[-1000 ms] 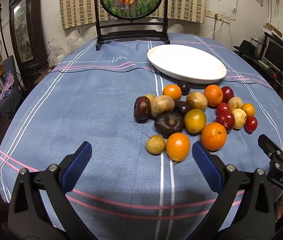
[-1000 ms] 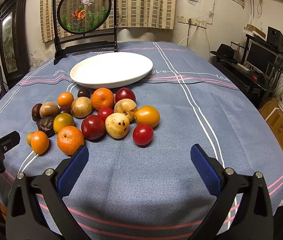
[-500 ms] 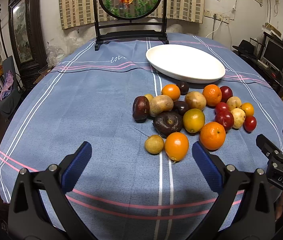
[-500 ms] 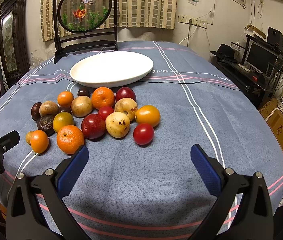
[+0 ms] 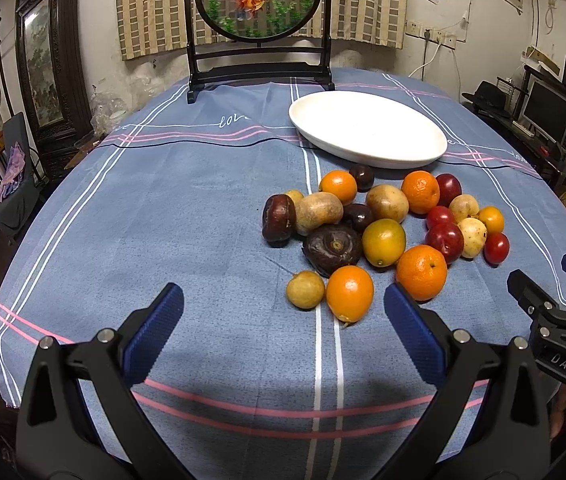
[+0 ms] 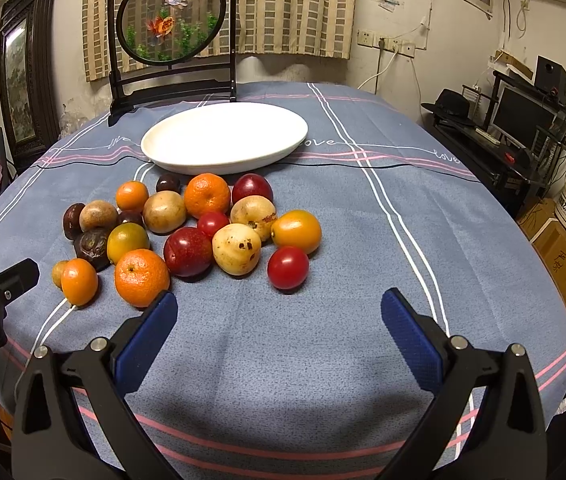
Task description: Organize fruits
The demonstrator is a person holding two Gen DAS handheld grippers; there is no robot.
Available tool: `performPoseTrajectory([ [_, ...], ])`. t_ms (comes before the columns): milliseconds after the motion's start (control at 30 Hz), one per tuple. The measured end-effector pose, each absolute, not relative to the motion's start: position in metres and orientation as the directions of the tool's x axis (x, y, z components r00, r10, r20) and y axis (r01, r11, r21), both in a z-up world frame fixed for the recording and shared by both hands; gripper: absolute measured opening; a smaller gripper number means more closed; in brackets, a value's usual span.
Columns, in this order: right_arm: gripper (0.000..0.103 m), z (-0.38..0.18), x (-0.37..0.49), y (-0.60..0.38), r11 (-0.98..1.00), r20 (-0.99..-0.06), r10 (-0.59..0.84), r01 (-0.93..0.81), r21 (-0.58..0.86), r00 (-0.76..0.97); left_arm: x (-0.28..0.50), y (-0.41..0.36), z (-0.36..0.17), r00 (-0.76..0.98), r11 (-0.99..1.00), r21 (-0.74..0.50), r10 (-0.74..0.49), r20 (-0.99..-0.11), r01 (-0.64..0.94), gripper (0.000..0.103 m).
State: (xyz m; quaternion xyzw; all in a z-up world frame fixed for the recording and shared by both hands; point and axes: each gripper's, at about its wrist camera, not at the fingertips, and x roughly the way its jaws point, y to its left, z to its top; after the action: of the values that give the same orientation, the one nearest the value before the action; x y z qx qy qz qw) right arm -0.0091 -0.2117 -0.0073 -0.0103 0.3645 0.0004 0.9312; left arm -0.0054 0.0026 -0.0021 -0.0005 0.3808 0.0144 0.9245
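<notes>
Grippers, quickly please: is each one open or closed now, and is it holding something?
Left gripper: open, holding nothing.
Right gripper: open, holding nothing.

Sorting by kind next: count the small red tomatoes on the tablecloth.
2. One cherry tomato lies front right, before the smooth orange fruit; the other sits further back, just behind the front red plum. Larger fruits could hide another.

Mixed fruits [image 6: 187,232], orange, red, yellow and dark, lie clustered on the cloth just before an empty white plate [image 6: 225,138].
</notes>
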Motion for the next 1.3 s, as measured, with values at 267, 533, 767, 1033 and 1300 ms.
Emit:
performPoseTrajectory([
  [267,0.102,-0.008,-0.008,-0.210,1.000,-0.683,-0.006,-0.013,-0.023,0.730,-0.006,0.002,-0.002,0.709,1.000,0.010,0.026,-0.705,-0.027,0.101],
  [533,0.102,-0.008,-0.008,-0.210,1.000,-0.684,-0.007,-0.012,-0.023,0.730,-0.006,0.002,-0.002,0.708,1.000,0.010,0.027,-0.705,-0.028,0.101],
  [767,0.102,-0.010,-0.007,-0.210,1.000,-0.686,-0.005,-0.013,-0.021,0.727,-0.005,0.002,-0.003,0.707,1.000,0.011,0.025,-0.707,-0.024,0.101],
  [1033,0.102,-0.019,-0.005,-0.215,1.000,-0.696,-0.015,0.002,-0.019,0.718,-0.002,0.004,-0.023,0.673,0.999,0.038,0.007,-0.740,0.031,0.101],
  [1300,0.102,-0.027,-0.001,-0.222,1.000,-0.705,0.025,-0.020,0.016,0.709,0.004,0.005,-0.038,0.650,0.994,0.021,-0.051,-0.758,0.103,0.101],
])
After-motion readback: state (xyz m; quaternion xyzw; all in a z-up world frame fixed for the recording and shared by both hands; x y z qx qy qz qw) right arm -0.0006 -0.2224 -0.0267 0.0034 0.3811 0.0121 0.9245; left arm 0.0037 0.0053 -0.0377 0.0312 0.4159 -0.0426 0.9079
